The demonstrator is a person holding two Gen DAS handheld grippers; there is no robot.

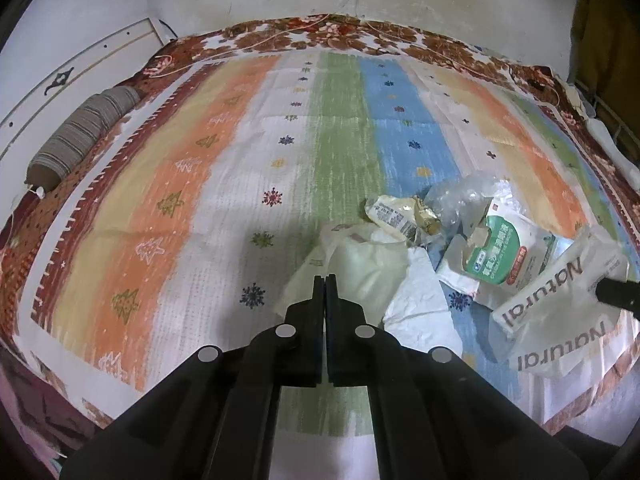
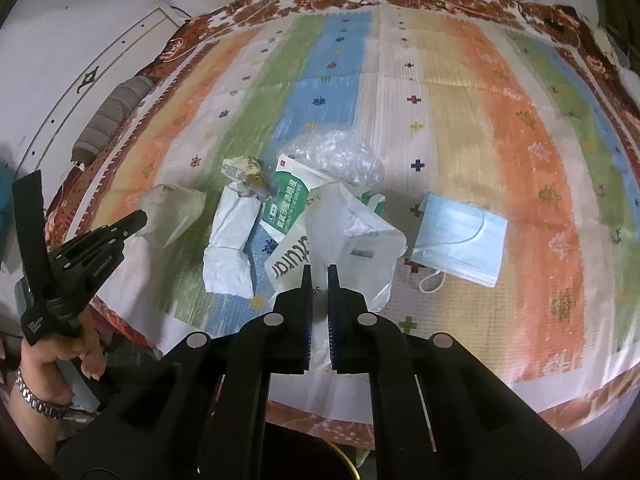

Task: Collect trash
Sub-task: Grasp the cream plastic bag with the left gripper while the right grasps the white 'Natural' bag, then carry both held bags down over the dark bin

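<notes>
Your right gripper (image 2: 319, 270) is clamped on the edge of the white plastic bag printed "Natural" (image 2: 352, 240), which hangs just ahead of its fingers. Your left gripper (image 1: 325, 280) is clenched with its tips over the pale translucent bag (image 1: 360, 260); whether it pinches that bag is unclear. Between them lie crumpled white paper (image 2: 230, 248) and a green-and-white carton (image 2: 286, 204); the blue face mask (image 2: 460, 240) lies right of the printed bag on the striped mat (image 2: 500, 140).
</notes>
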